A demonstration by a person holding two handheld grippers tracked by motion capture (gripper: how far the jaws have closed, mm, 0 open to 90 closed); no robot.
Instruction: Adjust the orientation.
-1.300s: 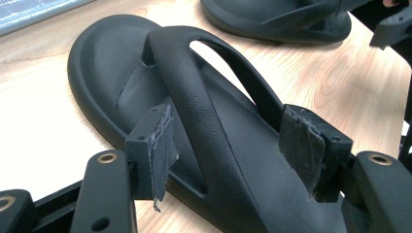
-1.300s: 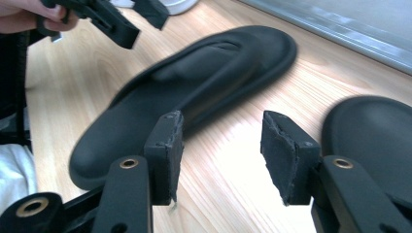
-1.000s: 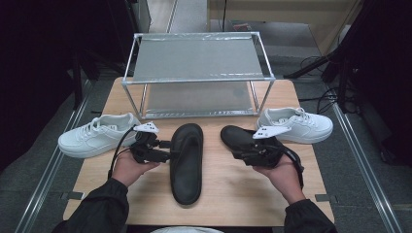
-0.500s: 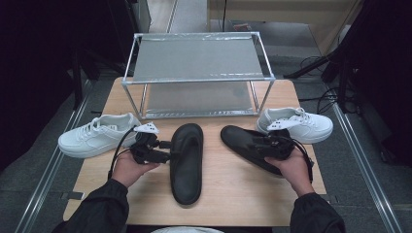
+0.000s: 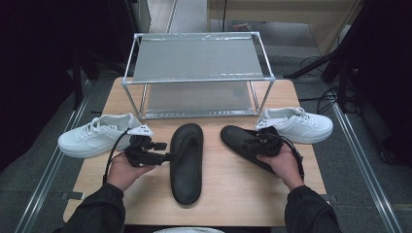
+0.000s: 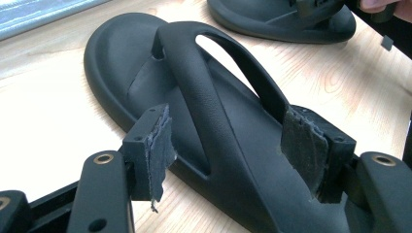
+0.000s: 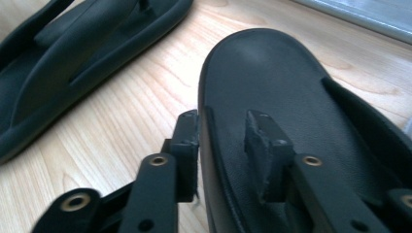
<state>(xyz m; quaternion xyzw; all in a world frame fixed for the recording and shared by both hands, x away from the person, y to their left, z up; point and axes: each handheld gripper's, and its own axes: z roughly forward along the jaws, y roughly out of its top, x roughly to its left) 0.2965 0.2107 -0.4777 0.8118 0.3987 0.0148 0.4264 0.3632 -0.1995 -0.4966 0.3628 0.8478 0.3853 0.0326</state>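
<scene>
right black sandal (image 5: 248, 145) right of frame centre on the surface (image 5: 233, 189) | right claw (image 5: 262, 139) pinching its side wall | left black sandal (image 5: 187, 162) at centre | left claw (image 5: 165, 156) spread around its strap | white sneakers (image 5: 97, 138) at both sides

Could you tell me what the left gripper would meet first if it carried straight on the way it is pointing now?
The left gripper already straddles the nearer black sandal, jaws open, so it would likely meet that sandal's strap first; the other black sandal lies beyond.
</scene>
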